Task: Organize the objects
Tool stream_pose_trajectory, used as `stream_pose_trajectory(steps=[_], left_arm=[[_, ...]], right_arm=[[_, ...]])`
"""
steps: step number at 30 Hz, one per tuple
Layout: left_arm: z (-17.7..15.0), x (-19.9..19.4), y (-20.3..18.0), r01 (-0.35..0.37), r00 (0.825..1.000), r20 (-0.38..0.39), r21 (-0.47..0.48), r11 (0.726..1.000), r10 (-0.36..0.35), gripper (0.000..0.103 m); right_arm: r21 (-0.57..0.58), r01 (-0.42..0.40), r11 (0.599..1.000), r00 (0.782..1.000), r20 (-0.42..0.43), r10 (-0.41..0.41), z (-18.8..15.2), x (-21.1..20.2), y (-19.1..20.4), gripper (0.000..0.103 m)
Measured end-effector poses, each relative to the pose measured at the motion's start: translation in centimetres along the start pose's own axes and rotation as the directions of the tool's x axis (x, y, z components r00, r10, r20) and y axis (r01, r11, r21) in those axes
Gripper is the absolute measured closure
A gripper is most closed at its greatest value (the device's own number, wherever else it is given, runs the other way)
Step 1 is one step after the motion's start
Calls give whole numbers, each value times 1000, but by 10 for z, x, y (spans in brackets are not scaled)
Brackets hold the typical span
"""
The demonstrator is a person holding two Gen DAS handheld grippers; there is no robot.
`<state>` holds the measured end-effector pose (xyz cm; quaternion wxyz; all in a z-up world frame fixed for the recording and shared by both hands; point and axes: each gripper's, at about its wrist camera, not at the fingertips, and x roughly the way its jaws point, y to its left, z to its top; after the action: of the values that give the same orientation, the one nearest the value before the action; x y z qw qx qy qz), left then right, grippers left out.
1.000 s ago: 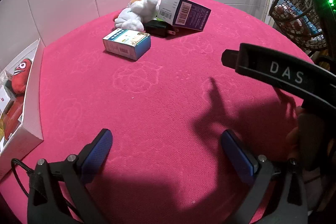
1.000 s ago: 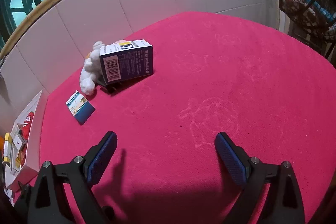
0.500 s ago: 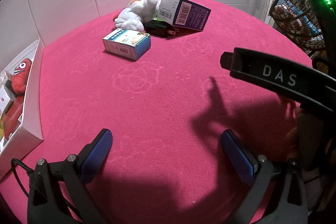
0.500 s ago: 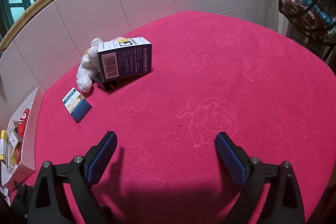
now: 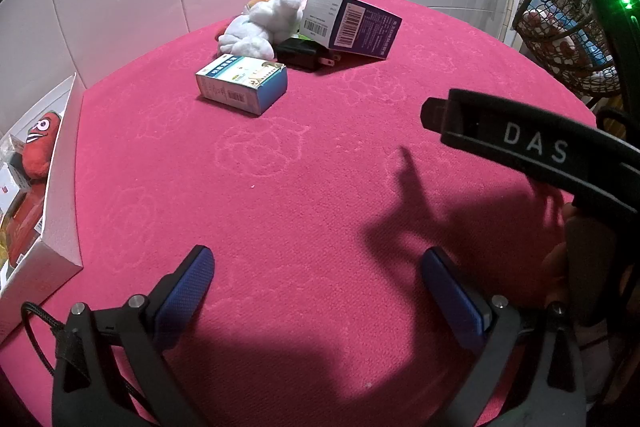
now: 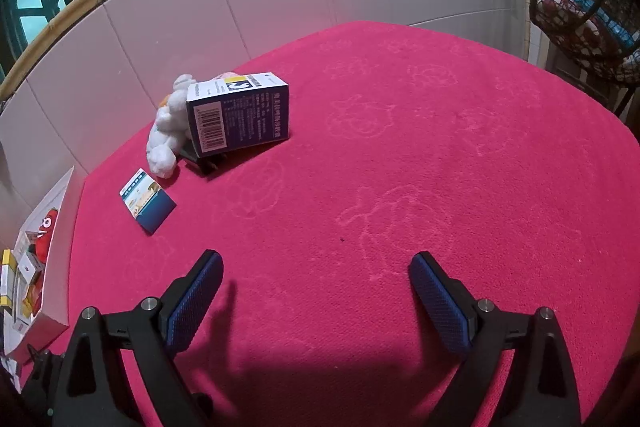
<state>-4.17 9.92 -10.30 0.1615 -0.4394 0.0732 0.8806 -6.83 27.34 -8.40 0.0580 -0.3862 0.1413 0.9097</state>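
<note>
Both the left gripper (image 5: 318, 273) and right gripper (image 6: 316, 277) stay spread wide, holding nothing. In the right wrist view the purple box (image 6: 240, 117) has slid from ten toward eleven o'clock, looming nearer.

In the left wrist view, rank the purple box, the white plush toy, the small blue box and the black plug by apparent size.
1. purple box
2. white plush toy and small blue box: too alike to rank, and the blue box lies nearer the camera.
3. black plug, partly hidden under the purple box.
</note>
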Motion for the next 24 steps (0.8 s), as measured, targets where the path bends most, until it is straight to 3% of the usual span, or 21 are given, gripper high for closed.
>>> stream_pose_trajectory(steps=[24], left_arm=[[0,0,-1,0,1000,0,0,1000,0,0]], right_arm=[[-2,0,1000,1000,0,0,0,-1,0,6]])
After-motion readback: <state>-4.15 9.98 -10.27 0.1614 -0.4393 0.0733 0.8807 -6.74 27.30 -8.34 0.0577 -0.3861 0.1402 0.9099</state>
